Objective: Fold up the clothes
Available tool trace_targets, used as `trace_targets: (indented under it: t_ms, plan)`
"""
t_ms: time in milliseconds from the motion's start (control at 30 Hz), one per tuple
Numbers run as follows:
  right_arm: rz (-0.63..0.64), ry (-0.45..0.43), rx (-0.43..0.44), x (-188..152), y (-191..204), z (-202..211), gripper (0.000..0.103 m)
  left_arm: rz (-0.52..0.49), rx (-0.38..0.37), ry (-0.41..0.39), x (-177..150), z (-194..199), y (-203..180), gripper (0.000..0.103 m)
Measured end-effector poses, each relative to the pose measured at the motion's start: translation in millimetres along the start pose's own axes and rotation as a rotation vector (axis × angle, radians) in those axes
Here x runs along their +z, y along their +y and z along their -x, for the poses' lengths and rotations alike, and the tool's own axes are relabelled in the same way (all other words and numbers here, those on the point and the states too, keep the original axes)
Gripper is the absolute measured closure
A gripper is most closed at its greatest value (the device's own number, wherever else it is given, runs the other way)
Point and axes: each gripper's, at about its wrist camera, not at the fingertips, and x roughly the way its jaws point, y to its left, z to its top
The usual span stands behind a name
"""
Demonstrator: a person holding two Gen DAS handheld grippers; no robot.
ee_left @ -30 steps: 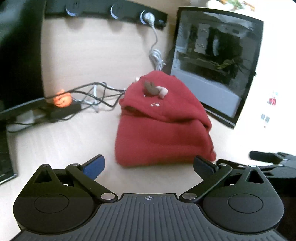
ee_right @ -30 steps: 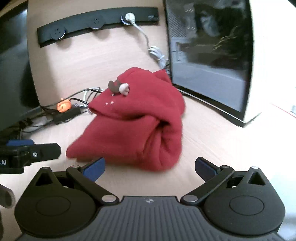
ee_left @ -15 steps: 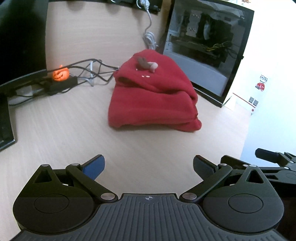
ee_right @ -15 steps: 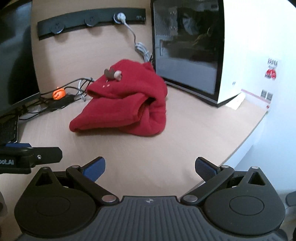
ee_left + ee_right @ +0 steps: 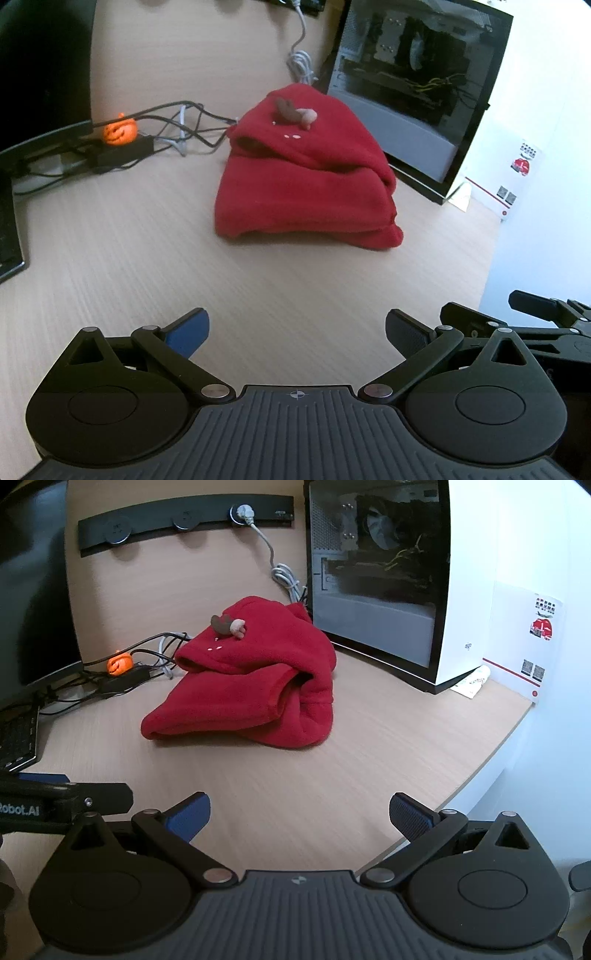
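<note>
Nearest in the left wrist view, the left gripper (image 5: 297, 330) hangs over bare desk with its tongs spread wide apart and nothing between them; the blue pad (image 5: 188, 334) shows on the left finger. In the right wrist view the right gripper (image 5: 300, 812) is likewise spread wide and empty, positioned over the near edge of the wooden desk (image 5: 332, 782), which curves away on the right. Each gripper appears at the edge of the other's view, the two side by side and apart. Farther in, well clear of both grippers, the red fleece garment (image 5: 306, 173) lies on the desk in a folded, bulky heap, with a small brown and pale ornament (image 5: 293, 112) on its top far part. To the far left of the garment sit a tangle of dark cables (image 5: 173, 122) and a small orange pumpkin figure (image 5: 120, 131). Just behind and right of the garment stands a computer case (image 5: 376, 579) with a glass side panel. On the far wall a black socket strip (image 5: 184, 520) holds one plugged grey cable (image 5: 275, 563). A dark monitor (image 5: 29, 590) fills the far left
</note>
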Motion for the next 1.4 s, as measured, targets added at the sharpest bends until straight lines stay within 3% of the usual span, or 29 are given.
trace_targets:
  t_ms: [1400]
  plan:
    - [-0.001, 0.037, 0.013, 0.5, 6.0, -7.9, 0.000, 0.013, -0.015, 0.051, -0.6, -8.6, 3.9, 0.000]
